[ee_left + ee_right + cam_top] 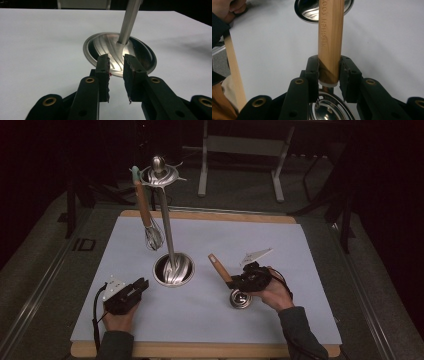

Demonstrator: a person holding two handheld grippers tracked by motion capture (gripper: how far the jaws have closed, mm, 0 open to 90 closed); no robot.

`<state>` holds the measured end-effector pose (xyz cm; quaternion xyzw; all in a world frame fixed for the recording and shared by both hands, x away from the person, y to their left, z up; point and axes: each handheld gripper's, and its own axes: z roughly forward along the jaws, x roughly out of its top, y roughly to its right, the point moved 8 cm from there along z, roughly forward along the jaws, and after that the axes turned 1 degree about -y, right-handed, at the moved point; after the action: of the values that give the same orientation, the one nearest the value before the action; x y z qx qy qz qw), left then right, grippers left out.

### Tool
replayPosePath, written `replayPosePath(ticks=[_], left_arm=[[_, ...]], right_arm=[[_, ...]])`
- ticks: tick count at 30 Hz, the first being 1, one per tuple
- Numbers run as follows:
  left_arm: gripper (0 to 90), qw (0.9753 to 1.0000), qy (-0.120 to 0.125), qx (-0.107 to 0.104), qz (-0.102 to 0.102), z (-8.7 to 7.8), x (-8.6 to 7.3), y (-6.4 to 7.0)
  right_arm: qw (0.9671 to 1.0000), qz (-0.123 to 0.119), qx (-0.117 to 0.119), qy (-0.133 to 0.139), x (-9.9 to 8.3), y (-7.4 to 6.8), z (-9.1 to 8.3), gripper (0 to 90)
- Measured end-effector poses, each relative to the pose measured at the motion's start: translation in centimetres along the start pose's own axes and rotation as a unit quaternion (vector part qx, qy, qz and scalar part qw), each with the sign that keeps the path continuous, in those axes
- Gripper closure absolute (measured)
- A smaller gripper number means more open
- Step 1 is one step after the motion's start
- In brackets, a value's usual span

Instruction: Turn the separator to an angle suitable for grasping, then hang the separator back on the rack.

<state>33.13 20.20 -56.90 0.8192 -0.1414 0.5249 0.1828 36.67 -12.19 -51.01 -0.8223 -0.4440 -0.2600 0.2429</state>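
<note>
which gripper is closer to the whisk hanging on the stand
Left. The left gripper sits below the whisk, across the stand's base. The right gripper is farther right, holding a wooden-handled utensil.

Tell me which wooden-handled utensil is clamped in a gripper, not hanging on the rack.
The ladle at the right gripper: its wooden handle sits between the jaws, bowl near the mat. The whisk hangs from the stand, untouched.

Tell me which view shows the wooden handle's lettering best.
The right gripper view: the wooden handle stands close up between the right gripper jaws, its engraved letters legible. In the high view the handle is small, lettering unreadable.
</note>
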Motion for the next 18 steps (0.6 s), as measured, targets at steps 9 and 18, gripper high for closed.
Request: replayPosePath(ticks=[9,18], left_arm=[[75.0,1.0000,0.001,0.000,0.000,0.0,0.0,0.0],[74.9,1.0000,0.002,0.000,0.001,0.0,0.0,0.0]], right_arm=[[0.9995,-0.019,0.005,0.026,1.0,-0.5,0.2,71.0],[0.9963,-0.057,0.006,0.064,2.7,-1.3,0.1,71.0]])
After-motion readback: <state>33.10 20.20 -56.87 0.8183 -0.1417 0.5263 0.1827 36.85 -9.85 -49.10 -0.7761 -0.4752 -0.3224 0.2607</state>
